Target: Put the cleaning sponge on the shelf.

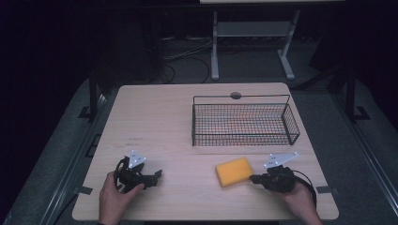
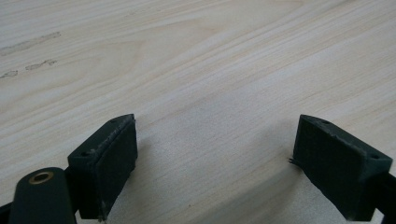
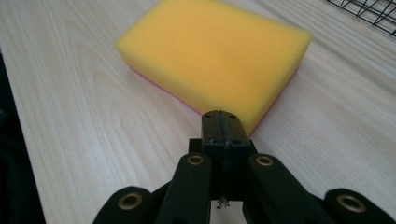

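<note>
1. Right gripper (image 3: 223, 122), jaws pressed together on nothing, points at the yellow sponge (image 3: 215, 56) lying near-right on the surface (image 1: 159, 122).
2. Left gripper (image 1: 155, 176): jaws wide, holding nothing.
3. Sponge looks soft, light, squashy; likely best pinched gently across its short sides.

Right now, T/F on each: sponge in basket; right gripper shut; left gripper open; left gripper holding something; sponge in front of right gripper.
1. The yellow sponge lies in the wire basket: false, it lies on the table in front of the basket.
2. The right gripper is shut: true.
3. The left gripper is open: true.
4. The left gripper holds something: false, bare table between its jaws.
5. The sponge lies just ahead of the right gripper: true.
</note>
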A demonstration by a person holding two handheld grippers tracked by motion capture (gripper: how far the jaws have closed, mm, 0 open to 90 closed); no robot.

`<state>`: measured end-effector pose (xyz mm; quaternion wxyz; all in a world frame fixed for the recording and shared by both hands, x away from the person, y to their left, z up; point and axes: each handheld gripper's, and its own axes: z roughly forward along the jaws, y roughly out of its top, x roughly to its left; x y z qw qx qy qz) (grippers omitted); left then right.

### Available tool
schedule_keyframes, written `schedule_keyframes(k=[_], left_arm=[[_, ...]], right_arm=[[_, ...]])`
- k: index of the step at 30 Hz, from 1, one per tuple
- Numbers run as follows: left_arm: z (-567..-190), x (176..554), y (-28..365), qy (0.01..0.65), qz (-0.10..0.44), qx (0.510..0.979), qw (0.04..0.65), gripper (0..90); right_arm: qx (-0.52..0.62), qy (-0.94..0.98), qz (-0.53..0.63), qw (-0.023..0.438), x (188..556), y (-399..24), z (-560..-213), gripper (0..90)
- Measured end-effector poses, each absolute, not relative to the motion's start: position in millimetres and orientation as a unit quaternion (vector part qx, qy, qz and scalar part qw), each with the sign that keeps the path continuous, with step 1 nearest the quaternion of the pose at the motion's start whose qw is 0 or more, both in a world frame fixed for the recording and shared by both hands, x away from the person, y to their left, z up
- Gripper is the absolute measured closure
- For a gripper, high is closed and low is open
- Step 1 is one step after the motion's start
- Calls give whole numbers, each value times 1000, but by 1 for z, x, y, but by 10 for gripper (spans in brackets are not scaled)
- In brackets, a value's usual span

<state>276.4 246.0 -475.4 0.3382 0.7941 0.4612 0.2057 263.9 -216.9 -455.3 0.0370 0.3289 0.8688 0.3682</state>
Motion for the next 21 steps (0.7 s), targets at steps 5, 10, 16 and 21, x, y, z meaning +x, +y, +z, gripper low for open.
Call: schedule_keyframes(k=[5, 10, 16, 21], left_arm=[[-475, 276, 246, 461, 205, 794, 338, 130], [-475, 276, 246, 461, 205, 794, 338, 129], [-475, 276, 246, 461, 205, 794, 338, 129], [-475, 277, 246, 461, 205, 794, 338, 129]], right_arm=[[332, 866, 371, 42, 270, -215, -454, 896], [335, 865, 372, 44, 278, -213, -454, 896], [333, 864, 374, 52, 284, -210, -451, 896], [329, 863, 378, 54, 293, -209, -450, 896]])
